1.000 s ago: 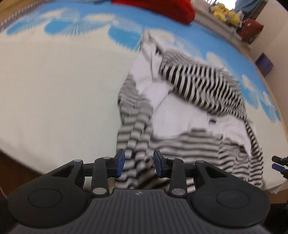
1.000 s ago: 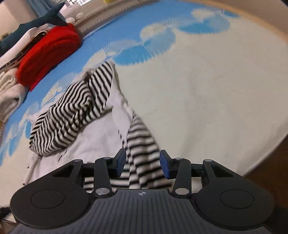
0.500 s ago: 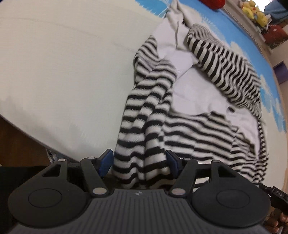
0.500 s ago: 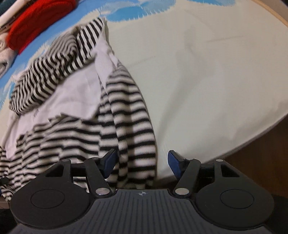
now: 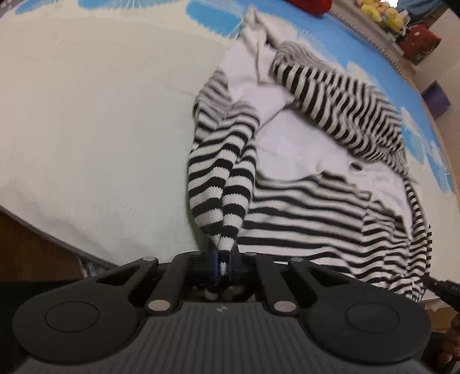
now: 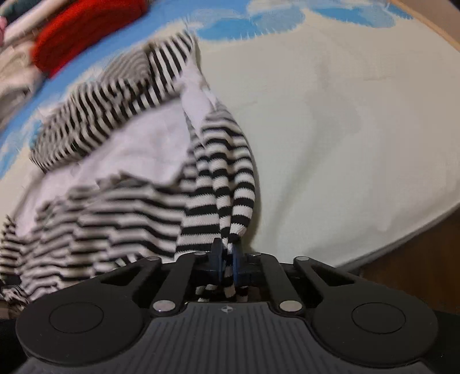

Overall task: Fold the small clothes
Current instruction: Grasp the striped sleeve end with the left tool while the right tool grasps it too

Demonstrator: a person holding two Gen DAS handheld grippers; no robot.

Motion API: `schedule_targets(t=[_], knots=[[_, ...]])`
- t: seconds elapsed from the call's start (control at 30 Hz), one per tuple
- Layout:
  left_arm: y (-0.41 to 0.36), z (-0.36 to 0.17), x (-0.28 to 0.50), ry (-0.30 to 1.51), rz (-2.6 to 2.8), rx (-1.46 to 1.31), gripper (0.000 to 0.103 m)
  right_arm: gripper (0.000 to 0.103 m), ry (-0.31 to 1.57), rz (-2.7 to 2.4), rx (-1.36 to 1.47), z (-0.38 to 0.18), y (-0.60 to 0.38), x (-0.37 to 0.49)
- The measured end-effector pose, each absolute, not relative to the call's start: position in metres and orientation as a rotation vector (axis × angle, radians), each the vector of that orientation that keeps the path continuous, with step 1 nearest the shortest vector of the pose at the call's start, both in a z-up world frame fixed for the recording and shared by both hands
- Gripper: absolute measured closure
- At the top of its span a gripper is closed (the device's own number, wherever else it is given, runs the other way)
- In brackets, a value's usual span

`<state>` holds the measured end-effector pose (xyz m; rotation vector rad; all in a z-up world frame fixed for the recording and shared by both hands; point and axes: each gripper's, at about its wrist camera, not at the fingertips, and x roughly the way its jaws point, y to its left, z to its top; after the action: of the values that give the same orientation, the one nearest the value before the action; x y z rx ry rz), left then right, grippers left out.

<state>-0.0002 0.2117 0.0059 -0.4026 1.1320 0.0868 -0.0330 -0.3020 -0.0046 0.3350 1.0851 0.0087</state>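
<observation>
My left gripper (image 5: 223,263) has just been closing and now pinches a bunched fold of the striped garment (image 5: 310,207) at its near left corner, the blue pads pressed tight on the black-and-white knit with a little of the cloth poking out behind them. My right gripper (image 6: 227,263) has just been closing as well and is clamped on the garment (image 6: 120,207) at its near right corner, where a gathered tube of striped fabric runs straight into the pads. The garment lies spread on the mat (image 5: 95,120) near its front edge, cream there with blue cloud shapes further back. Its white lining (image 5: 293,143) shows in the middle, and a striped flap is folded over the far side. From each grip the fabric rises in a taut ridge toward the garment's body. In the right wrist view a red folded item (image 6: 83,34) sits on the mat beyond the garment, well apart from it, beside pale fabric at the left edge. In the left wrist view yellow plush toys (image 5: 379,13) sit far back at the top right.
</observation>
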Motion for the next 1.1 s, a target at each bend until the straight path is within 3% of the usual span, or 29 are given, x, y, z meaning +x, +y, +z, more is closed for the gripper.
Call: schedule_targets(t=[0.13,0.23,0.3,0.37,0.43,0.53,0.77,0.8,0.87,0.93,0.97,1.1], knots=[[0.216,0.028,-0.007,1.047,0.072,-0.42,0.097,0.098,0.94,0.017,0.45,0.021,-0.318,-0.039],[0.219,0.016,-0.002,1.1,0.093,-0.445,0.095,0.098,0.976,-0.028,0.476,0.012,-0.324,-0.036],[0.218,0.004,0.001,1.156,0.103,-0.464,0.089,0.093,1.074,-0.047,0.492,-0.007,-0.323,-0.031],[0.215,-0.003,0.004,1.19,0.117,-0.441,0.068,0.092,1.151,-0.057,0.465,-0.02,-0.319,-0.028],[0.214,-0.007,0.004,1.211,0.125,-0.399,0.06,0.08,1.176,-0.054,0.414,-0.023,-0.314,-0.026],[0.215,-0.012,0.003,1.229,0.124,-0.386,0.058,0.076,1.184,-0.04,0.382,-0.023,-0.309,-0.025],[0.21,-0.012,0.003,1.229,0.115,-0.359,0.061,0.072,1.192,-0.018,0.303,-0.025,-0.3,-0.025],[0.209,-0.012,0.003,1.226,0.111,-0.354,0.064,0.072,1.192,-0.016,0.298,-0.025,-0.301,-0.027],[0.206,-0.012,0.004,1.217,0.086,-0.357,0.086,0.072,1.189,-0.012,0.292,-0.025,-0.301,-0.028],[0.205,-0.01,0.004,1.206,0.075,-0.348,0.092,0.082,1.183,-0.012,0.292,-0.024,-0.301,-0.028],[0.204,-0.01,0.003,1.202,0.073,-0.345,0.094,0.094,1.175,-0.014,0.297,-0.023,-0.302,-0.028],[0.205,-0.009,0.003,1.202,0.07,-0.355,0.094,0.097,1.108,-0.019,0.337,-0.013,-0.308,-0.03]])
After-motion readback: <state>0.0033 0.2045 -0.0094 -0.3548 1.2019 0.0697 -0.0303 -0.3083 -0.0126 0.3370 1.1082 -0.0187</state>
